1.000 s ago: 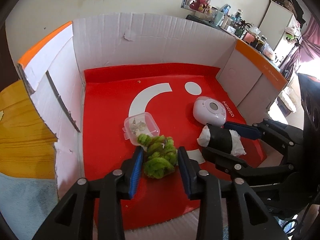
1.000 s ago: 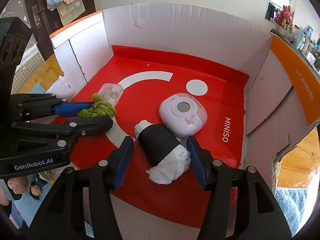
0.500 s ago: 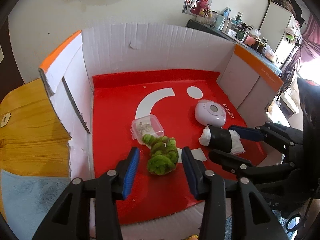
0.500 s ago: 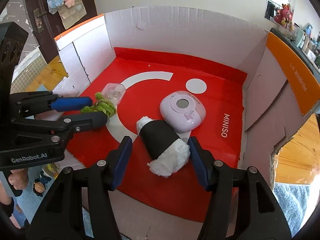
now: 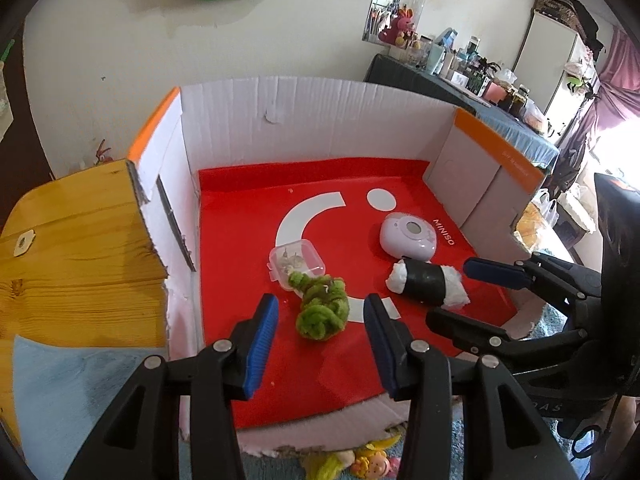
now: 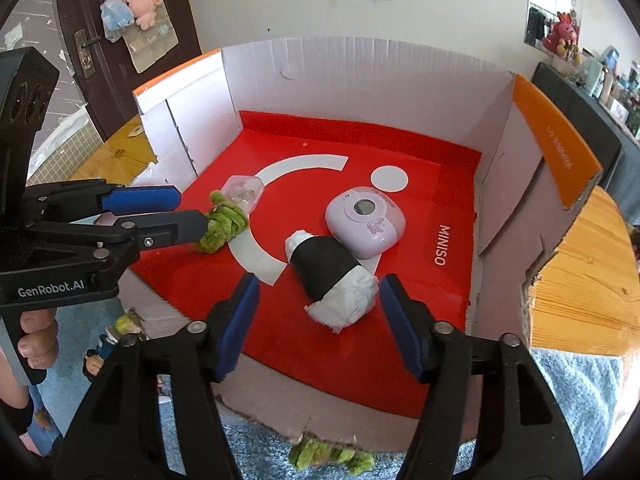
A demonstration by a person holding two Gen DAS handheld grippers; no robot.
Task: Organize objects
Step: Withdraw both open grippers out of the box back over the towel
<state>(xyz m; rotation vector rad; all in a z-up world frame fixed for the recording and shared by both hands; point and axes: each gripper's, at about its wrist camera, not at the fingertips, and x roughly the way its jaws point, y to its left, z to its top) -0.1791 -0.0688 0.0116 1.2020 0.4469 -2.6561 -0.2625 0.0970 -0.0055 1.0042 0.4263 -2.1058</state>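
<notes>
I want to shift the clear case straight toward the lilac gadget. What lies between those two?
Only bare red mat with its white arc lies between the clear case and the lilac gadget; the left wrist view shows it.

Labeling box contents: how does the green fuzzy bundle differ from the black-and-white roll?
Colour: the green fuzzy bundle is green all over; the black-and-white roll has a black middle band and white ends.
Shape: the bundle is a knotted, twisted clump; the roll is a plain cylinder on its side.
Neighbours: the bundle lies against the clear plastic case; the roll lies against the lilac device.
Both rest on the red box floor, ungripped.
</notes>
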